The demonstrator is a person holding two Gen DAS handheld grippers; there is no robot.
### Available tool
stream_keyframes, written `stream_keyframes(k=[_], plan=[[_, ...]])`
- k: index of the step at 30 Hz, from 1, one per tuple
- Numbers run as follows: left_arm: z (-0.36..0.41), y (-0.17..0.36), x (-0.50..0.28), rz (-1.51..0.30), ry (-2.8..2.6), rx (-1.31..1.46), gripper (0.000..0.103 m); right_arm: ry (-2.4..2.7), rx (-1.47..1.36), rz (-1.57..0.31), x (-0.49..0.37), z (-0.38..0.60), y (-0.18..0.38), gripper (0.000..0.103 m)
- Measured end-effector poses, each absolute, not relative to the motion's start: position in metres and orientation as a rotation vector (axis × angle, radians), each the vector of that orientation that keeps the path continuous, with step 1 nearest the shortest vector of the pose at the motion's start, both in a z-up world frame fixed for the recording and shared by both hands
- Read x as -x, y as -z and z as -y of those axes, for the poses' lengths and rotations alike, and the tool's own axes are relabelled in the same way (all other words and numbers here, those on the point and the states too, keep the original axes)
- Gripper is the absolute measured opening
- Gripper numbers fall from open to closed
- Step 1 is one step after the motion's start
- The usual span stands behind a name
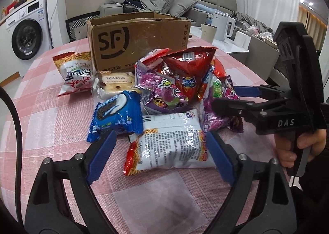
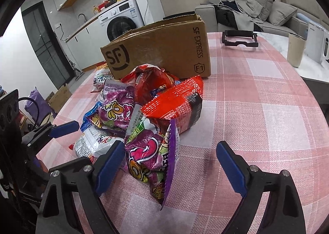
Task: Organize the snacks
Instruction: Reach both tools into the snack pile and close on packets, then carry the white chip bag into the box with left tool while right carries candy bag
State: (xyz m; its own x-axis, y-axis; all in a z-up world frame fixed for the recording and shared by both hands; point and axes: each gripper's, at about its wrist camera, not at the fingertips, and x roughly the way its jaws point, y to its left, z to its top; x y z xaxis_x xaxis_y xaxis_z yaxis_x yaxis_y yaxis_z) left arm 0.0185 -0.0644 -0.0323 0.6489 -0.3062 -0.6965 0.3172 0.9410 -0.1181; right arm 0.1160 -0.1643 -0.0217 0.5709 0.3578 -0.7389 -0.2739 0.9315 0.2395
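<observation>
Pink checked tabletop: left claw open around white crinkly noodle packet; right claw open beside purple foil candy bag.

A round table covered by a pink-and-white checked woven cloth fills the foreground. Beyond the table, a grey fabric sofa heaped with grey cushions and dark clothes runs along a beige wall. Left of the table, a white front-loading washing machine sits under a counter beside a dark-framed glass door. Right of the table stand a beige cylindrical mug and a white plastic kettle. 2 bright ceiling spots glare at far right.
</observation>
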Motion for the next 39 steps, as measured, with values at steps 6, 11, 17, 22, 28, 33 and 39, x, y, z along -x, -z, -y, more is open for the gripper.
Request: stream_keyframes(k=[6,11,17,22,28,33,39], plan=[[0.068,0.038,-0.027,-0.834,0.363,-0.002,0.081,-0.386,-0.111,-0.912,-0.120,0.162,0.026,0.085],[0.074,0.043,-0.035,-0.863,0.368,-0.009,0.079,-0.411,-0.110,-0.938,-0.120,0.157,0.030,0.073],[0.074,0.042,-0.042,-0.874,0.375,-0.015,0.072,-0.441,-0.129,-0.936,-0.115,0.156,0.029,0.056],[0.074,0.038,-0.039,-0.860,0.393,-0.011,0.058,-0.445,-0.126,-0.927,-0.108,0.155,0.027,0.051],[0.069,0.035,-0.032,-0.844,0.408,-0.004,0.053,-0.440,-0.134,-0.913,-0.100,0.162,0.024,0.050],[0.067,0.033,-0.025,-0.832,0.425,0.014,0.052,-0.443,-0.147,-0.898,-0.093,0.166,0.019,0.049],[0.061,0.018,-0.012,-0.786,0.431,0.026,0.051,-0.454,-0.157,-0.857,-0.084,0.168,0.006,0.049]])
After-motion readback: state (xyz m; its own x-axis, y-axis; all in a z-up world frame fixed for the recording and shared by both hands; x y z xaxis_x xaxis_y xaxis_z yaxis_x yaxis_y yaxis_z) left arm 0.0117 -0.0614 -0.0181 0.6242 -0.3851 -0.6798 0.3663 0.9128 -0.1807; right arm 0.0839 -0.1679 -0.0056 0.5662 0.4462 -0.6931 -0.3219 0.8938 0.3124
